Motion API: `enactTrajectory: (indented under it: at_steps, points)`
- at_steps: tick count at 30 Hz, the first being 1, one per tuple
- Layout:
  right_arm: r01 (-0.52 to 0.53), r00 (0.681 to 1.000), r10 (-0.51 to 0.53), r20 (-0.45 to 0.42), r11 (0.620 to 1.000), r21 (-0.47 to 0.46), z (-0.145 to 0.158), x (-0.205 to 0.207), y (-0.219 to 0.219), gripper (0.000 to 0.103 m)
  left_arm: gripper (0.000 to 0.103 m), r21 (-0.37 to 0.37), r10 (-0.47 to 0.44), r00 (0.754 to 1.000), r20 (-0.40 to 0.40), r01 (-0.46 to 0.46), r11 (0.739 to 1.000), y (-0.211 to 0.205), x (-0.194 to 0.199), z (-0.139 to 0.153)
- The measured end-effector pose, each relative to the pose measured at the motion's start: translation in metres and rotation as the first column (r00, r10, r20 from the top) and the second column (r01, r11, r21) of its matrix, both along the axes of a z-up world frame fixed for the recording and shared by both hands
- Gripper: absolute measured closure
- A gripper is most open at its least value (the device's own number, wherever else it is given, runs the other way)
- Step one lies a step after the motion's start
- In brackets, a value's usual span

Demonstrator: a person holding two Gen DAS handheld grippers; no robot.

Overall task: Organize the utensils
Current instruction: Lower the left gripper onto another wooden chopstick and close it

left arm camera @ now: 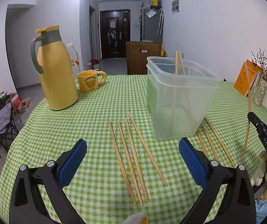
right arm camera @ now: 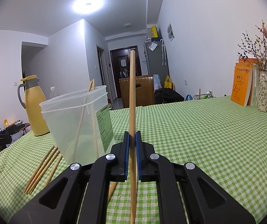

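A: Clamping one chopstick (right arm camera: pixel 132 97) upright between the blue pads of the right gripper (right arm camera: pixel 132 140), just right of the clear bin (right arm camera: pixel 73 123).

B: Left gripper (left arm camera: pixel 132 151)?

A: Hanging with fingers (left arm camera: pixel 73 160) wide apart, gripping nothing, pointing down over four loose chopsticks (left arm camera: pixel 131 158) lying left of the bin (left arm camera: pixel 180 100) on the checked cloth (left arm camera: pixel 77 121).

B: Anything sitting in the bin already?

A: Two chopsticks (left arm camera: pixel 178 71) leaning inside, tips poking over the rim. Three more (left arm camera: pixel 210 140) lying flat just right of the bin, near its base.

B: Step in hand?

A: Probably carrying the held stick toward the bin, mid-task, seven remaining flat on the cloth.

B: Calling for what next?

A: Likely lifting the stick above the rim, moving left over the opening, then releasing. Bringing the lower tip clear of the wall first, otherwise risking tipping the light bin.
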State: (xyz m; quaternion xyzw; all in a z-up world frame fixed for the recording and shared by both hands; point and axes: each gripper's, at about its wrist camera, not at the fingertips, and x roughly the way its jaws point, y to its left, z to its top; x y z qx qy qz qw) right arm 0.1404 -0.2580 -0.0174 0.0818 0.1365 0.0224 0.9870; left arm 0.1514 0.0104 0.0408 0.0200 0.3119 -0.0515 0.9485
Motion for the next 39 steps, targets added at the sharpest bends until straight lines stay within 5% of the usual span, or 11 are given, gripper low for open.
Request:
enactTrajectory:
  at_steps: [13,18,26,39]
  points:
    - [-0.012,1.0,0.012,0.005,1.0,-0.003,0.0,-0.001,0.003,0.096,0.008,0.036,0.1,0.962,-0.256,-0.094,0.995,0.013,0.058,-0.026]
    - [-0.013,1.0,0.013,0.0,1.0,-0.008,0.0,-0.001,0.003,0.096,0.028,0.074,0.136,0.914,-0.383,-0.116,0.99,0.015,0.082,-0.044]
    - [-0.017,1.0,0.017,-0.001,1.0,-0.007,0.001,-0.001,0.003,0.096,0.074,0.069,0.163,0.833,-0.529,-0.149,0.986,0.018,0.103,-0.077]
    - [-0.023,1.0,0.023,0.007,1.0,-0.01,0.001,-0.003,0.005,0.096,0.087,0.07,0.177,0.783,-0.597,-0.169,0.983,0.015,0.112,-0.098]
